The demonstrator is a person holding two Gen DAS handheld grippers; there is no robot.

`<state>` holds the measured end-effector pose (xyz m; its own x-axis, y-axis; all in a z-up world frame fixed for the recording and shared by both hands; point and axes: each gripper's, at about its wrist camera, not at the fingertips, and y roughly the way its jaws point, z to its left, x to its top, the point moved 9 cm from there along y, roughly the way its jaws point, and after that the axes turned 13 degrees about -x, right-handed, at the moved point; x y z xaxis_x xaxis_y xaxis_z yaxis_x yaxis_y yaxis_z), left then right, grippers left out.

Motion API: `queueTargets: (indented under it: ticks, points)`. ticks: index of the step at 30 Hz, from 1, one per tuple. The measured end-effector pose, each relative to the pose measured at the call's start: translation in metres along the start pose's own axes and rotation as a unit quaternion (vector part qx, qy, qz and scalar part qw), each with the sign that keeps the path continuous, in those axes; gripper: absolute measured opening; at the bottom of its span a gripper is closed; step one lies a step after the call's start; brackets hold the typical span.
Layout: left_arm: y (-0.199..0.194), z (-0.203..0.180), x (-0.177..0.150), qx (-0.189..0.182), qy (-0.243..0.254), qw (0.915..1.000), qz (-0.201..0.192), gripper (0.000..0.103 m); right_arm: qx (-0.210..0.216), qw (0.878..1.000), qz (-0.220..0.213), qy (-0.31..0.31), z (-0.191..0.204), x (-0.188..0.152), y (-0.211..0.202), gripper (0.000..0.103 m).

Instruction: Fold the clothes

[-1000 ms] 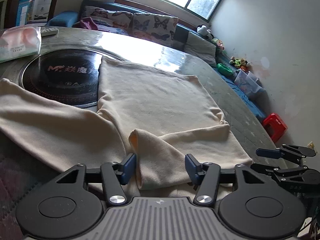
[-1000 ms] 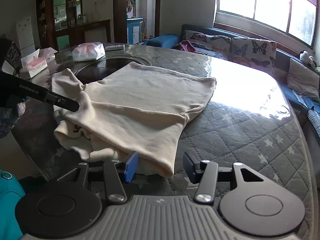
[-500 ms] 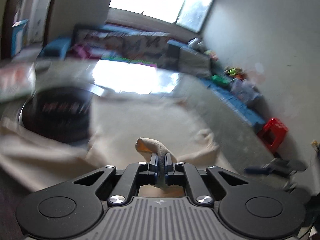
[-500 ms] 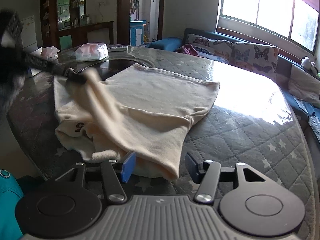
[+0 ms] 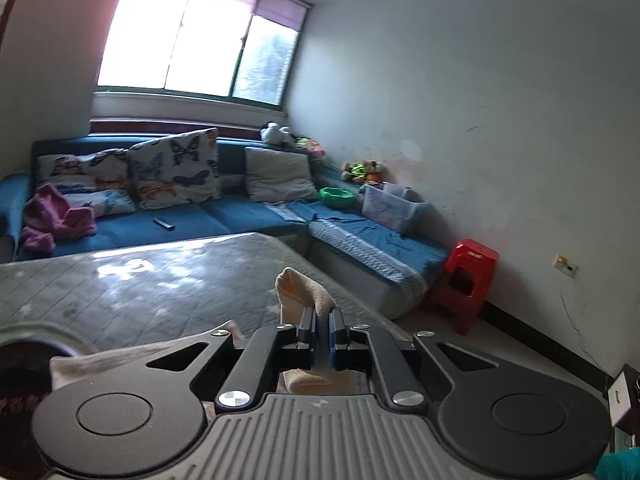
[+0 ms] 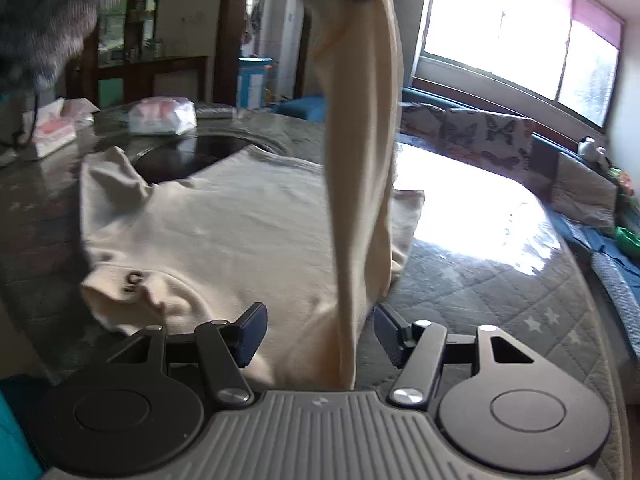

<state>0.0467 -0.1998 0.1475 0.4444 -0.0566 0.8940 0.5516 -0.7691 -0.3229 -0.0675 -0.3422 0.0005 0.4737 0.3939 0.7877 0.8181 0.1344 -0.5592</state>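
Surface: quilted table (image 6: 500, 280), cream sweatshirt (image 6: 240, 232) spread flat.
Left gripper (image 5: 322, 334): I pinch the sleeve (image 6: 360, 160), lifted.
Right gripper (image 6: 318, 332): opening, touching nothing.
Next: lay sleeve across body.

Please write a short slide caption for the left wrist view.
Left gripper shut on cream sleeve, above the quilted table.

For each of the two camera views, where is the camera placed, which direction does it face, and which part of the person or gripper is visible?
Left wrist: on the left gripper, raised, facing sofa and window; jaws shut on a cream sleeve.
Right wrist: on the right gripper, low over the table, jaws opening around the hanging sleeve; a grey cuff shows top left.
Shared: the cream garment, table, butterfly cushions, window.
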Motion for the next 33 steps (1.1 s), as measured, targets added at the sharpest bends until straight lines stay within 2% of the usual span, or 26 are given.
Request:
queueTargets:
  ticks: [7, 12, 16, 20, 24, 28, 29, 33]
  points:
    - [-0.002, 0.006, 0.000, 0.001, 0.004, 1.0000, 0.000, 0.007, -0.036, 0.998, 0.030, 0.029, -0.018, -0.017, 0.012, 0.061]
    - [-0.019, 0.021, -0.016, 0.009, -0.017, 0.9998, 0.001, 0.007, -0.044, 0.997, 0.036, 0.049, -0.030, -0.024, 0.013, 0.061]
    - [-0.035, 0.036, -0.032, 0.020, -0.040, 0.9990, 0.002, 0.007, -0.058, 0.997, 0.044, 0.040, -0.033, -0.031, 0.014, 0.061]
    - [-0.053, 0.057, -0.061, 0.041, -0.068, 0.9968, 0.011, 0.007, -0.079, 0.995, 0.044, 0.038, -0.040, -0.034, 0.011, 0.061]
    - [-0.067, 0.083, -0.102, 0.069, -0.109, 0.9912, 0.032, 0.007, -0.080, 0.995, 0.046, 0.042, -0.042, -0.036, 0.009, 0.061]
    - [-0.078, 0.099, -0.145, 0.094, -0.139, 0.9835, 0.066, 0.008, -0.074, 0.995, 0.049, 0.037, -0.044, -0.037, 0.006, 0.061]
    - [-0.081, 0.101, -0.154, 0.099, -0.147, 0.9813, 0.075, 0.011, -0.072, 0.996, 0.051, 0.033, -0.044, -0.037, 0.005, 0.061]
    - [-0.095, 0.108, -0.173, 0.121, -0.157, 0.9762, 0.088, 0.012, -0.053, 0.996, 0.064, 0.014, -0.045, -0.037, -0.001, 0.061]
